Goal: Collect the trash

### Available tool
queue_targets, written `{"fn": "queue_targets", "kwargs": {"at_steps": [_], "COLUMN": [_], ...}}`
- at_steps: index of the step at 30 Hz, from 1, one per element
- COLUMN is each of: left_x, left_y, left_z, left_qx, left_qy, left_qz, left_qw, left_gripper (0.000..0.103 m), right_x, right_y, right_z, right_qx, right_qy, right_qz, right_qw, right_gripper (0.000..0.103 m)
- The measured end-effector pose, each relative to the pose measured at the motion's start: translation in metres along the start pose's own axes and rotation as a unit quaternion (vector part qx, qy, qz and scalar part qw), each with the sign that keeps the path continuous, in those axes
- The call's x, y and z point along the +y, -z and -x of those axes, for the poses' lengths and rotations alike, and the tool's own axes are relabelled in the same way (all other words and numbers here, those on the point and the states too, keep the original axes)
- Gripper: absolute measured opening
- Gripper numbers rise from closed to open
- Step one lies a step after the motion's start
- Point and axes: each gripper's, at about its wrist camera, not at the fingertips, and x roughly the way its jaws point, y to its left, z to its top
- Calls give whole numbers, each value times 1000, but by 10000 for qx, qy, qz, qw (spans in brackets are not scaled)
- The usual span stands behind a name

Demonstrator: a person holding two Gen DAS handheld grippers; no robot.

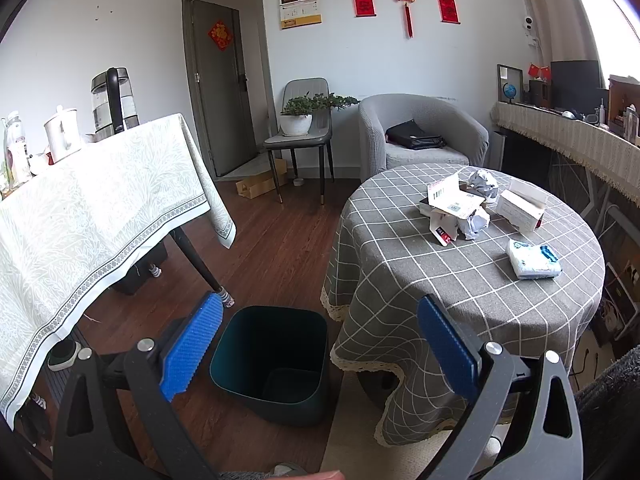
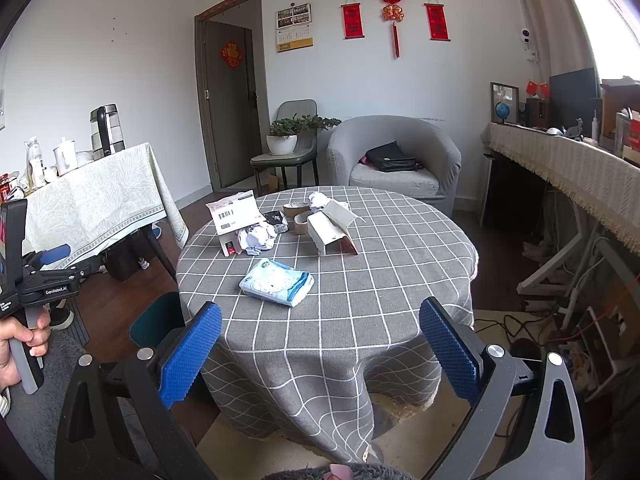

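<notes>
A round table with a grey checked cloth (image 2: 360, 320) (image 1: 460, 300) holds trash: a blue-white tissue pack (image 2: 277, 282) (image 1: 534, 259), crumpled paper (image 2: 258, 238) (image 1: 476, 222), a labelled mailer (image 2: 234, 212) (image 1: 450, 196), a white open box (image 2: 332, 228) (image 1: 520, 206) and tape rolls (image 2: 298, 216). A dark empty bin (image 1: 272, 360) (image 2: 156, 322) stands on the floor left of the table. My left gripper (image 1: 320, 344) is open and empty above the bin. My right gripper (image 2: 320, 344) is open and empty before the table's near edge.
A side table with a pale cloth (image 1: 80, 220) carries a kettle (image 1: 112, 100) and bottles at left. A grey armchair (image 2: 396, 160) with a black bag and a chair with a plant (image 2: 284, 140) stand behind. A long desk (image 2: 560, 160) with cables beneath lines the right.
</notes>
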Motion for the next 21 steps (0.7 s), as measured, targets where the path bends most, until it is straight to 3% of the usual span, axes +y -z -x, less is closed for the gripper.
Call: {"fn": "queue_targets", "kwargs": {"at_steps": [21], "left_x": [-2], "left_y": [1], "left_z": [0], "left_qx": [-3], "left_qy": [-6], "left_qz": [-12], "left_qw": [10000], "left_gripper": [100], "right_x": [1], "right_y": [1], "right_z": [0], "right_qx": [-8], "right_qy": [14], "right_qz": [13], "right_qw": [10000], "right_gripper": [100]}}
